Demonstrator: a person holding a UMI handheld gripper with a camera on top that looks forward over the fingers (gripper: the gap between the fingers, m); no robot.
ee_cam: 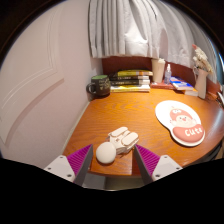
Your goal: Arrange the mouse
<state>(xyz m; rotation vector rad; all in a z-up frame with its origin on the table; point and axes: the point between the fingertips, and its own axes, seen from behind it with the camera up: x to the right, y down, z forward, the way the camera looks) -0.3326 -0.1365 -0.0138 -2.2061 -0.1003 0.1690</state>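
Claw [112,163] spread wide, gripping nothing. White mouse [105,153] on wooden tabletop [110,115] between the fingers, touching neither, just beside a white cloth [124,139]. Round mousepad [181,122] off right; mug [99,86] beyond.

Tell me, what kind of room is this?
Probably a home desk or study corner: a wooden table set by a curtained window, with stacked books, a mug, and a white mouse between the open gripper fingers.
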